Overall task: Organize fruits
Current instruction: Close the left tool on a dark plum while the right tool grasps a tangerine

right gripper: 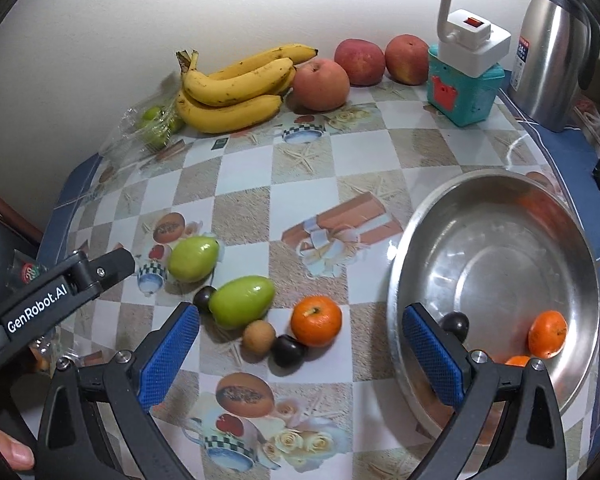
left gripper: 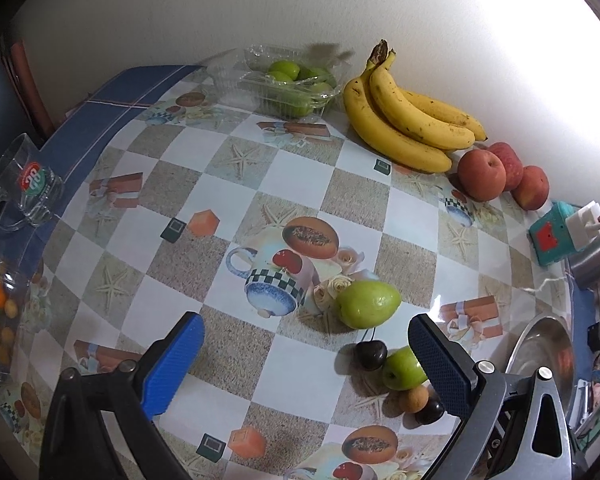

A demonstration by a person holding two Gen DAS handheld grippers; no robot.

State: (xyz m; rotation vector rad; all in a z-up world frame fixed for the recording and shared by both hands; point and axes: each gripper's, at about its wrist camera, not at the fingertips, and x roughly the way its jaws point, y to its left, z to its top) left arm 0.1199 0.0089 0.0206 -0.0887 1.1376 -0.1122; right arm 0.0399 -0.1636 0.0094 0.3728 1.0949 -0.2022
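Loose fruit lies on the patterned tablecloth: two green fruits (right gripper: 193,258) (right gripper: 241,301), a dark cherry (right gripper: 204,298), a brown longan (right gripper: 259,336), a dark plum (right gripper: 287,351) and an orange (right gripper: 316,320). A steel bowl (right gripper: 500,216) at right holds an orange (right gripper: 547,334), part of another orange and a dark fruit (right gripper: 455,325). My right gripper (right gripper: 302,356) is open and empty, low over the table between the fruit cluster and the bowl. My left gripper (left gripper: 306,364) is open and empty, just in front of a green fruit (left gripper: 367,304); its body shows in the right wrist view (right gripper: 60,288).
Bananas (right gripper: 236,88), three red apples (right gripper: 320,84) and a clear box of green fruit (left gripper: 288,80) sit along the back wall. A teal toy with a white power adapter (right gripper: 466,80) and a steel thermos (right gripper: 552,48) stand at back right. A glass mug (left gripper: 26,184) is at left.
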